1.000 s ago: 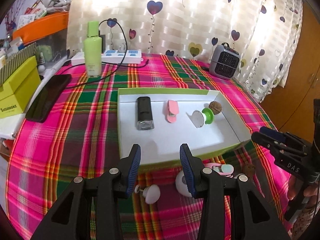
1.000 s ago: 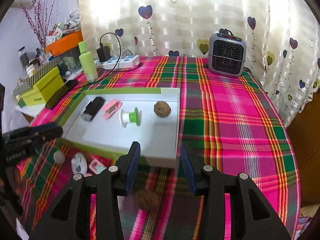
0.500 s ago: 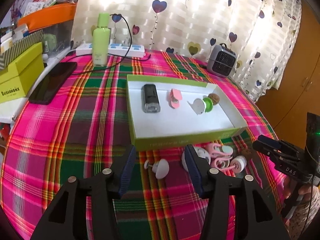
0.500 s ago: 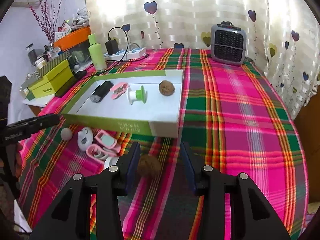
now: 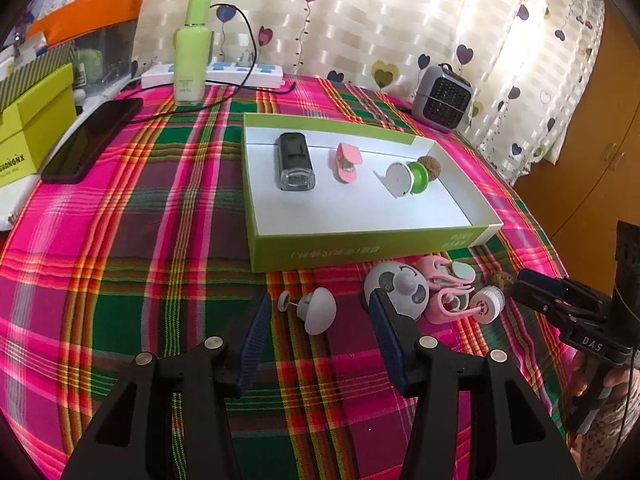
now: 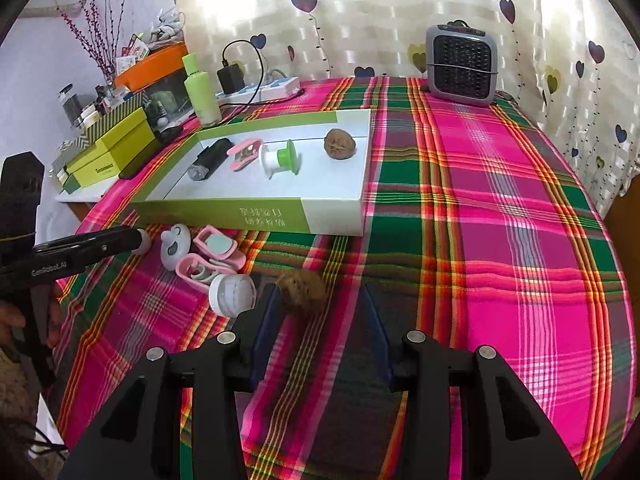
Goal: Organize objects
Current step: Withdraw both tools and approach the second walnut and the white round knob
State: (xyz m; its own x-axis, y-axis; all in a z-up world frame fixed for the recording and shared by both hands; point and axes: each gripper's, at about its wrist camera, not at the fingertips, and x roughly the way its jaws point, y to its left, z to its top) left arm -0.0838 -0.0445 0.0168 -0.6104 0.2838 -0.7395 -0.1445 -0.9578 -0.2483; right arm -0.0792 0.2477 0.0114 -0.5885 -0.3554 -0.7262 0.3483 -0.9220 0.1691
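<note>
A green-and-white tray (image 5: 360,240) holds a black device (image 5: 295,161), a pink clip (image 5: 346,159), a white-and-green spool (image 5: 406,176) and a walnut (image 5: 430,166). In front of it on the plaid cloth lie a white mushroom-shaped knob (image 5: 316,312), a white disc (image 5: 400,290), two pink clips (image 5: 444,272), a small white cap (image 5: 488,305) and a second walnut (image 6: 302,290). My left gripper (image 5: 318,304) is open, with the knob between its fingers, untouched. My right gripper (image 6: 320,294) is open around the loose walnut, which lies close to the left finger.
A grey heater (image 6: 460,66) stands at the back right. A green bottle (image 5: 192,52), a power strip (image 5: 224,74), a black phone (image 5: 90,140) and yellow-green boxes (image 5: 28,128) sit at the back left. The table's right half is bare plaid cloth (image 6: 500,220).
Both grippers sank and drew back from above the tray to the loose items in front of it. The left jaws widened; the right jaws kept their gap.
</note>
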